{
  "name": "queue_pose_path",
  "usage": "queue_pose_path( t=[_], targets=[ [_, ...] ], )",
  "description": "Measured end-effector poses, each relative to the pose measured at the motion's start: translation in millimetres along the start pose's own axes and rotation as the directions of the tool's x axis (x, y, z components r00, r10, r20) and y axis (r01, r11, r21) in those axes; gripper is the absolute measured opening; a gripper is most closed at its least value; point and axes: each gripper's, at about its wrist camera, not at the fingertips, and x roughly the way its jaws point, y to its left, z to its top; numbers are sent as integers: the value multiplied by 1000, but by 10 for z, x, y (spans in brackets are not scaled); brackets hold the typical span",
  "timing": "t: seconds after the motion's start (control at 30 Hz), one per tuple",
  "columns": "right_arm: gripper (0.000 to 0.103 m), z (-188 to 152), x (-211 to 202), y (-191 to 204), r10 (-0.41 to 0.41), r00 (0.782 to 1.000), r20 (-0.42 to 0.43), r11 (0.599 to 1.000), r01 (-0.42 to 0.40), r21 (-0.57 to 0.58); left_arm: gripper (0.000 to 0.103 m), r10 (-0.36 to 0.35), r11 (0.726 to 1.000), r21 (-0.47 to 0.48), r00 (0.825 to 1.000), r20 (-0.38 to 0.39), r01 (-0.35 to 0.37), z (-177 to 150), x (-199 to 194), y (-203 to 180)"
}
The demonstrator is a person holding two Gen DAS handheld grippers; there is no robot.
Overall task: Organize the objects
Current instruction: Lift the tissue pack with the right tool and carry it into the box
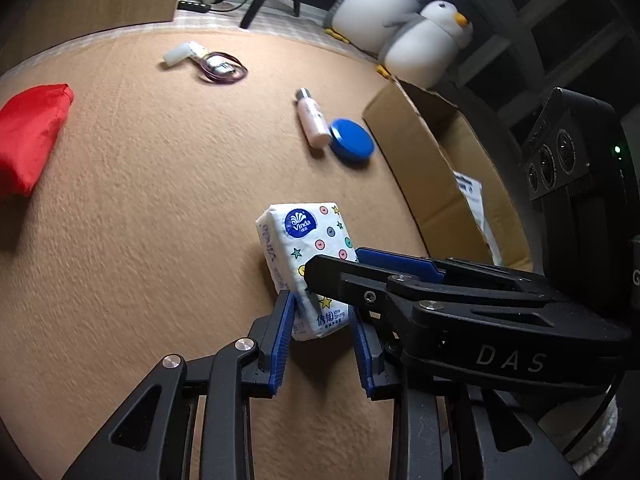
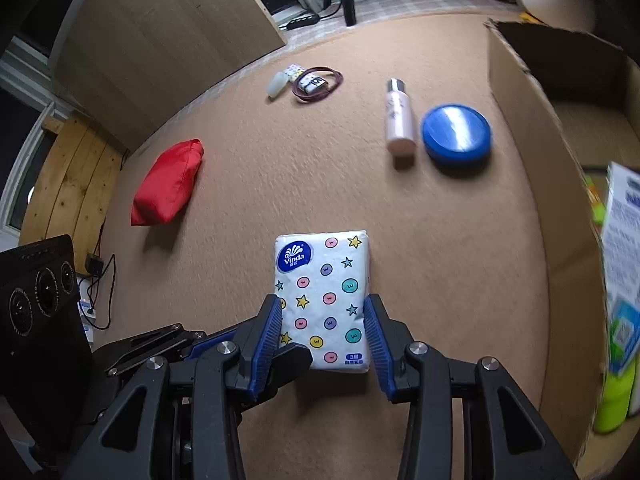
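A white tissue pack printed with coloured dots and stars is held over the tan felt surface. Both grippers grip it. In the left wrist view my left gripper has its blue pads pressed on the pack's near end, and my right gripper reaches in from the right across the pack. In the right wrist view the tissue pack lies flat between the pads of my right gripper. The left gripper's black fingers come in from the lower left at the pack's near corner.
An open cardboard box with packets inside stands on the right. A blue round tin and a pink bottle lie near it. A red pouch is at the left, a coiled cable at the back, and plush penguins beyond.
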Motion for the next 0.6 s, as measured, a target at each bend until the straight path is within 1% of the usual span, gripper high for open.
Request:
queue_pose_path(
  t=[0.17, 0.27, 0.33, 0.37, 0.4, 0.6],
  targets=[
    [39, -133, -58, -9, -14, 1000, 0, 1000, 14, -12, 30, 1, 1000, 21, 1000, -20, 0, -142, 20, -48],
    [39, -187, -68, -20, -19, 1000, -1, 1000, 19, -13, 30, -12, 1000, 11, 1000, -23, 12, -193, 29, -30],
    [39, -215, -62, -27, -23, 1000, -5, 1000, 23, -14, 33, -14, 1000, 0, 1000, -28, 14, -201, 56, -21],
    [39, -224, -52, -37, -23, 1000, -7, 1000, 23, -9, 38, -16, 1000, -6, 999, -33, 15, -208, 74, -12],
    [39, -230, -40, -54, -23, 1000, -12, 1000, 23, -1, 40, -17, 1000, -9, 999, -34, 16, -216, 82, -4],
    [39, -250, -39, -59, -10, 1000, -14, 1000, 10, -5, 38, -22, 1000, -5, 999, -27, 22, -224, 114, -25]
  ],
)
